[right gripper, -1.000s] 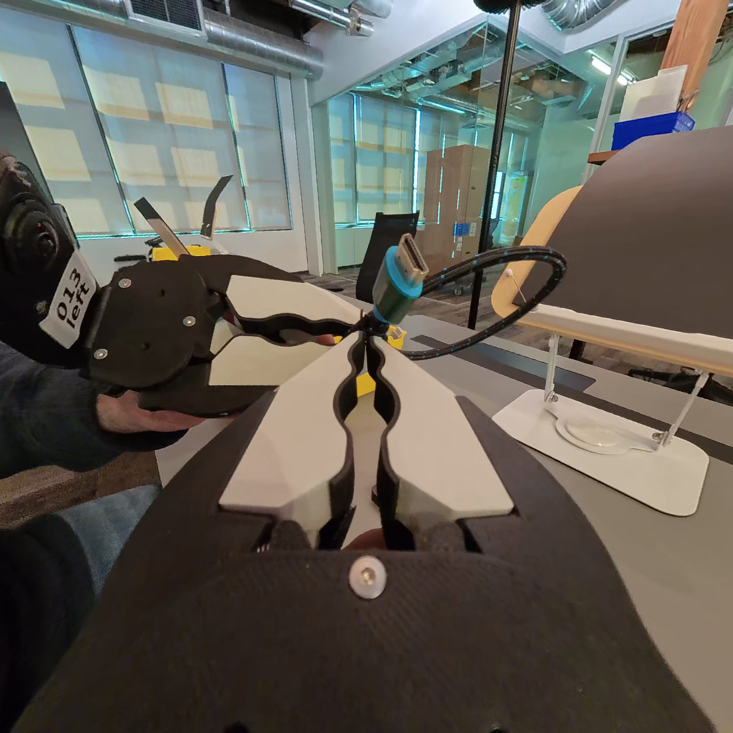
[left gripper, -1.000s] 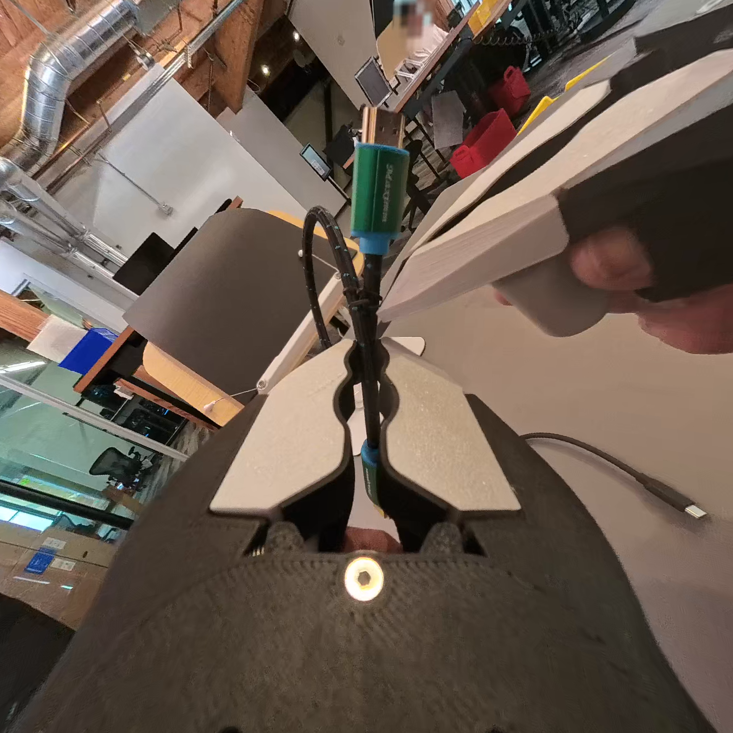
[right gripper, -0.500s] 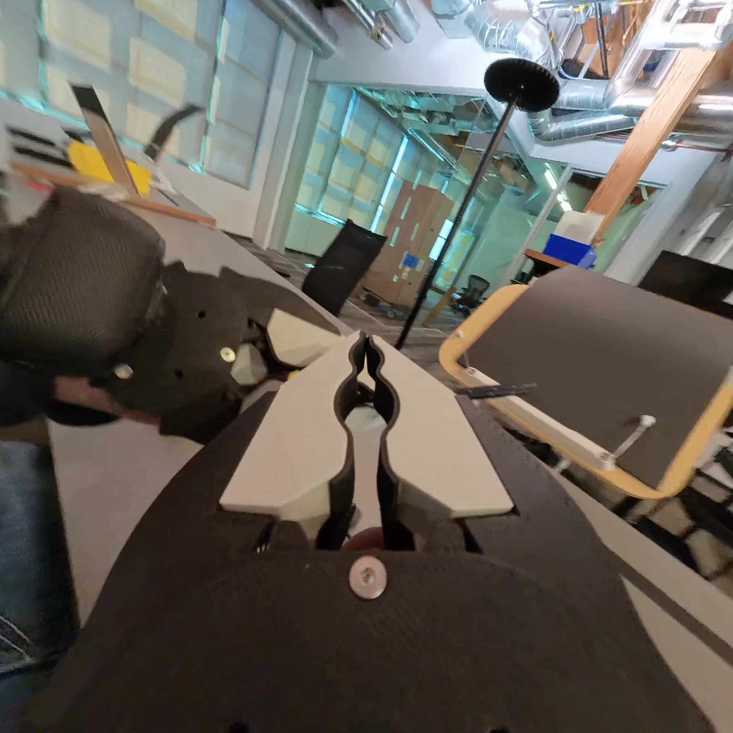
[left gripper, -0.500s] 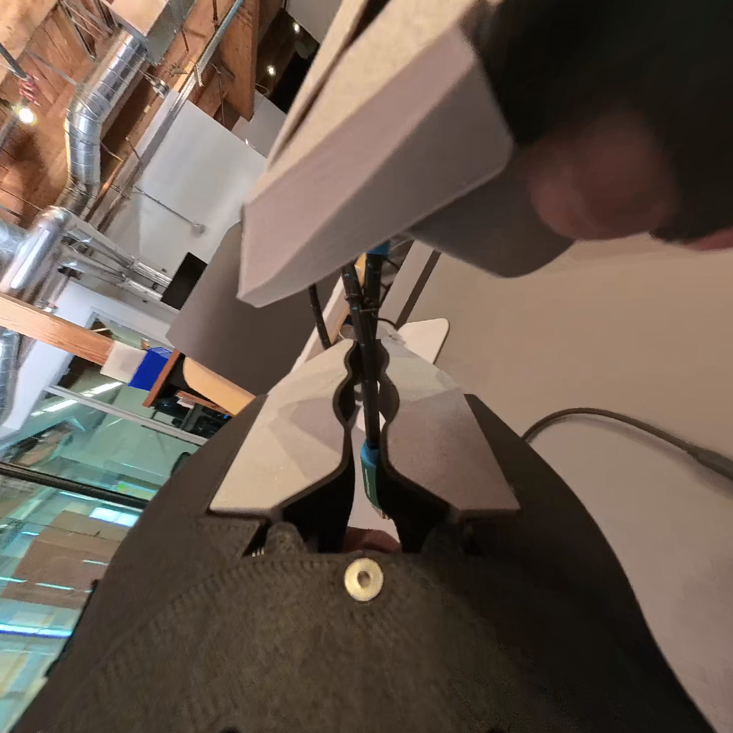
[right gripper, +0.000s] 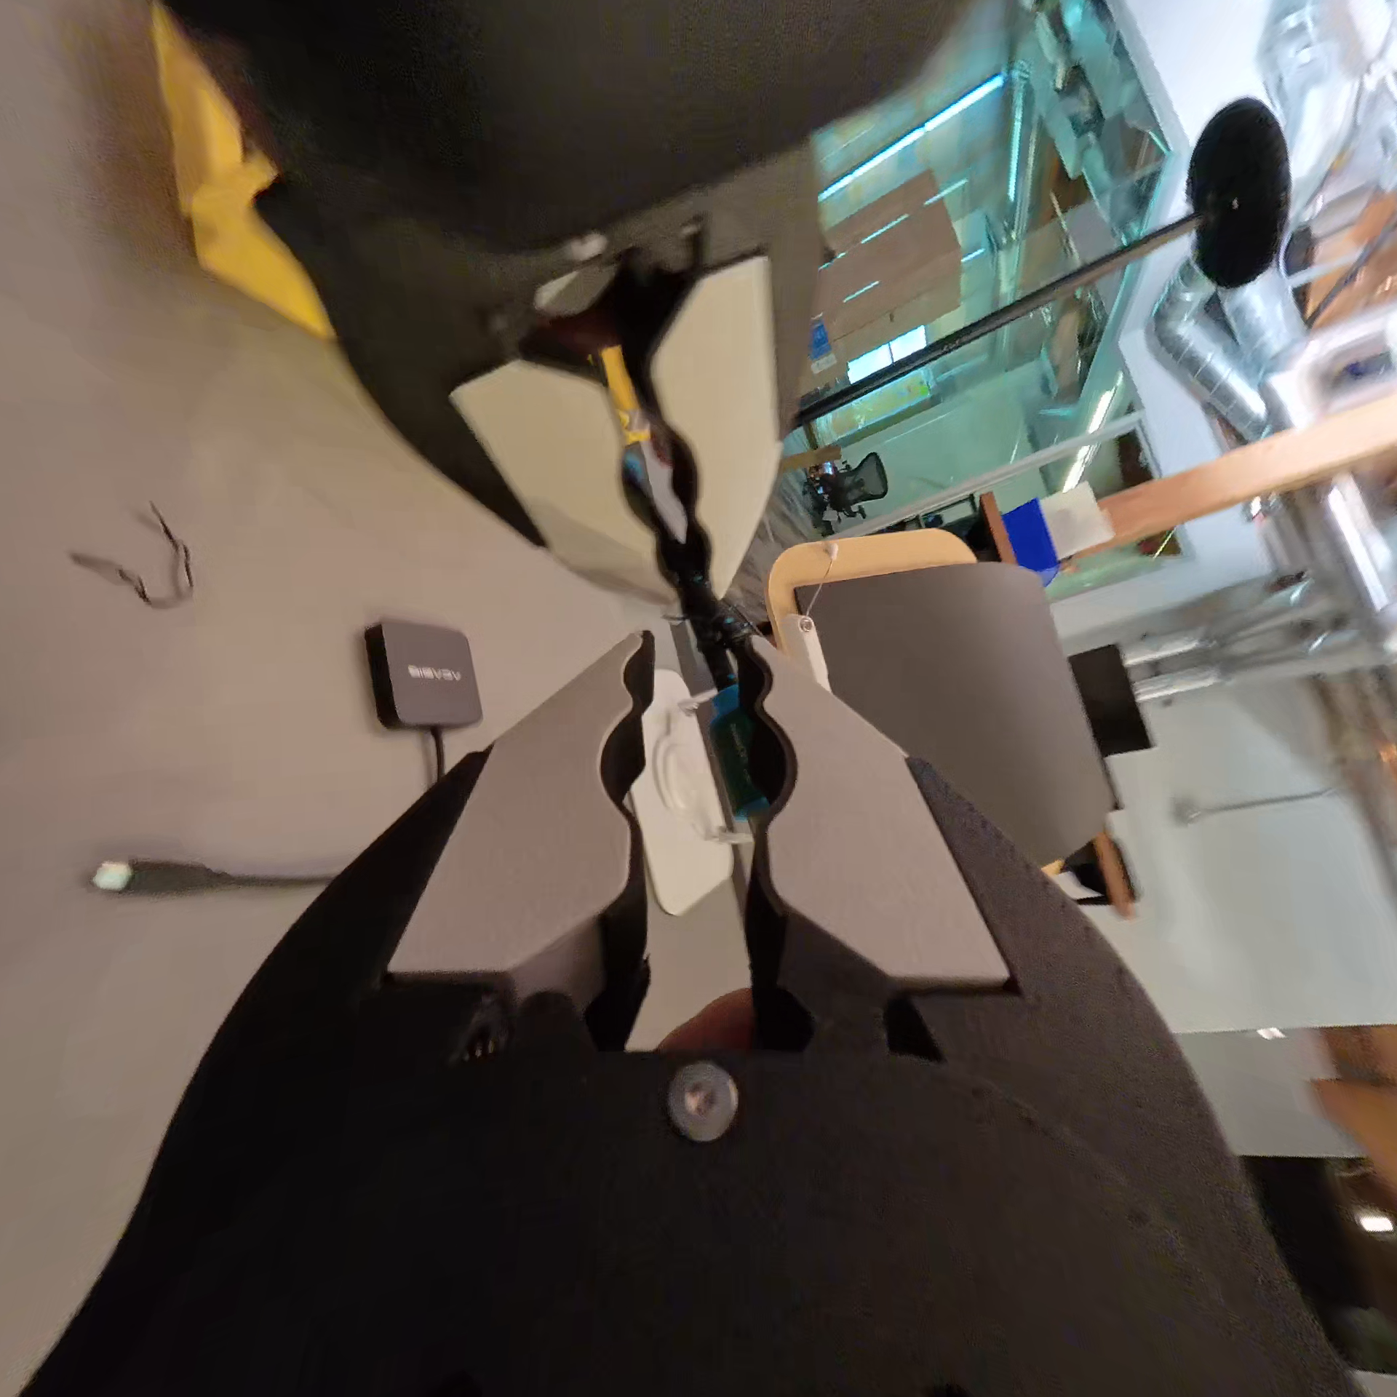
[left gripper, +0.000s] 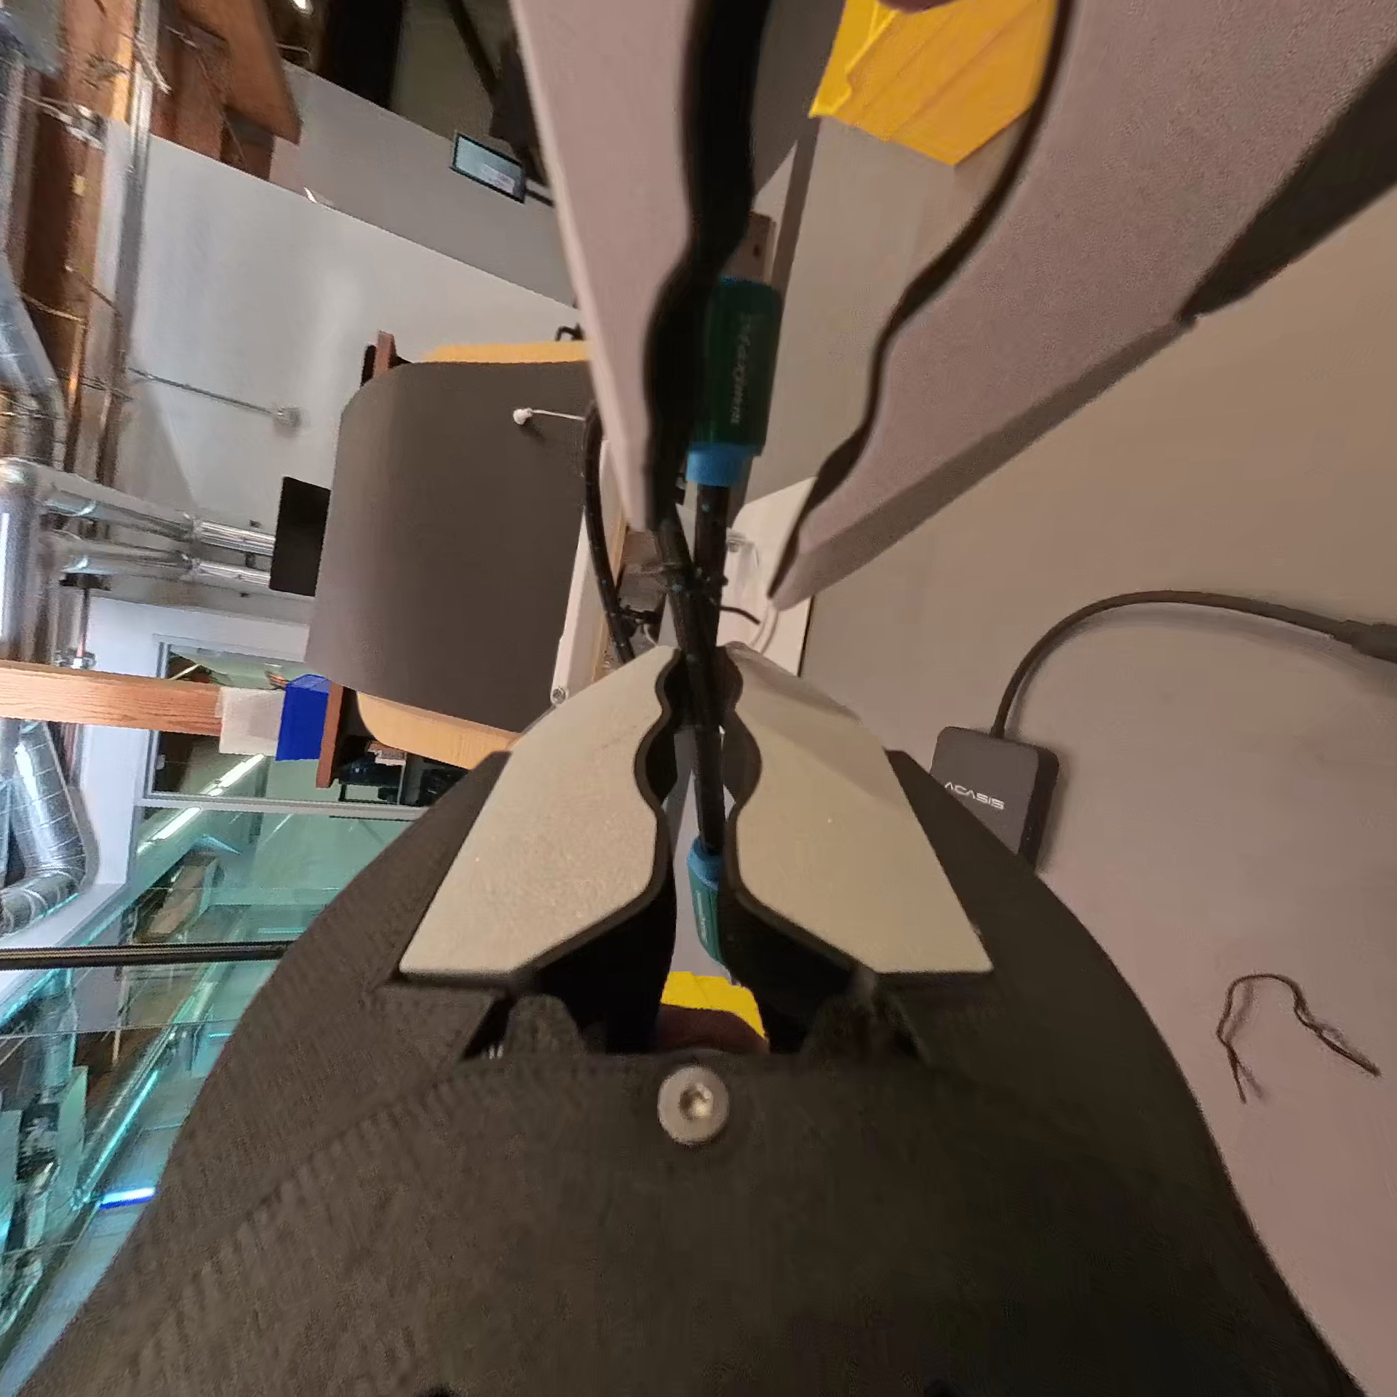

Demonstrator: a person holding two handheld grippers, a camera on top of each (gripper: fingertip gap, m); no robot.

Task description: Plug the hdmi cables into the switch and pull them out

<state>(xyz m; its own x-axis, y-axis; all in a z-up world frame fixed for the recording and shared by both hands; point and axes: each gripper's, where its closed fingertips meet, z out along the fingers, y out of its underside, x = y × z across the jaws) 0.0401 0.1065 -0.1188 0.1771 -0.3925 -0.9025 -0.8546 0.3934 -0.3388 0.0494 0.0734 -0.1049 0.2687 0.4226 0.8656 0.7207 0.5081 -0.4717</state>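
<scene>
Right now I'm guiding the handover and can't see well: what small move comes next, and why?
Probably shut the right gripper on the green HDMI plug: its open fingers straddle the plug, while the left gripper pinches the braided cable.

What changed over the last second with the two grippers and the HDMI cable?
The right gripper, shut and off to the side a second ago, has swung round to face the left gripper and opened, its fingers now straddling the green HDMI plug without clamping it. The left gripper stayed shut on the braided cable. The switch still lies unplugged on the table.
</scene>
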